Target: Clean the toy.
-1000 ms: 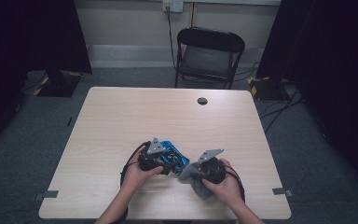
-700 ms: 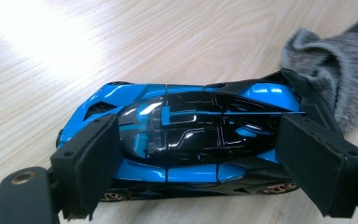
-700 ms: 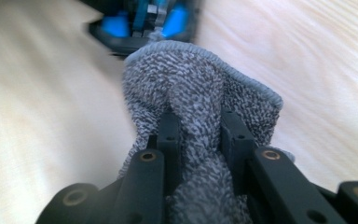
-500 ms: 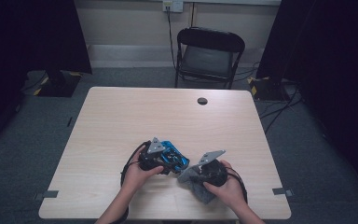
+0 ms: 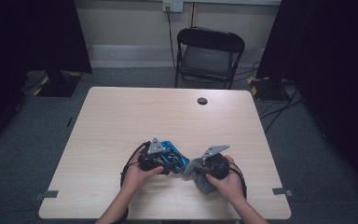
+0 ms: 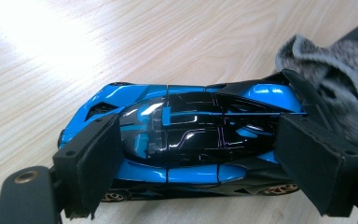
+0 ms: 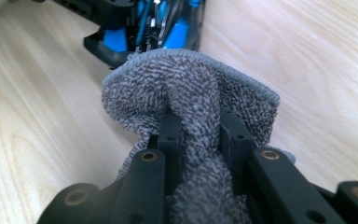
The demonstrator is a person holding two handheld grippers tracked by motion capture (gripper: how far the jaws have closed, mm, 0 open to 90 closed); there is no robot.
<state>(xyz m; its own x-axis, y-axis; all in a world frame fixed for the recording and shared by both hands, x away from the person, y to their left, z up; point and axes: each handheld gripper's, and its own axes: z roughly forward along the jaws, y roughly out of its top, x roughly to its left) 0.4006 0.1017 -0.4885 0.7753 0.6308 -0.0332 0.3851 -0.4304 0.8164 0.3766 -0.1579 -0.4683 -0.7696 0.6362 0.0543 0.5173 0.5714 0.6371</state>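
Two grippers meet near the near edge of the table (image 5: 121, 116), a little right of its middle. Our left gripper (image 6: 200, 154) has its jaws clamped across the blue and black toy car (image 6: 191, 135), one pad at the nose and one at the tail, with the car resting on its wheels on the wood. Our right gripper (image 7: 200, 135) has its jaws pinched nearly together on a bunched grey cloth (image 7: 191, 98), which bulges out past the tips. In the high view the cloth (image 5: 200, 175) sits just to the right of the car (image 5: 172, 156).

We judge the work to be wiping the car clean, and it looks midway at most: the cloth touches the car's tail end, while the roof and nose lie bare. We cannot tell how much has been wiped; the paint gleams all over.
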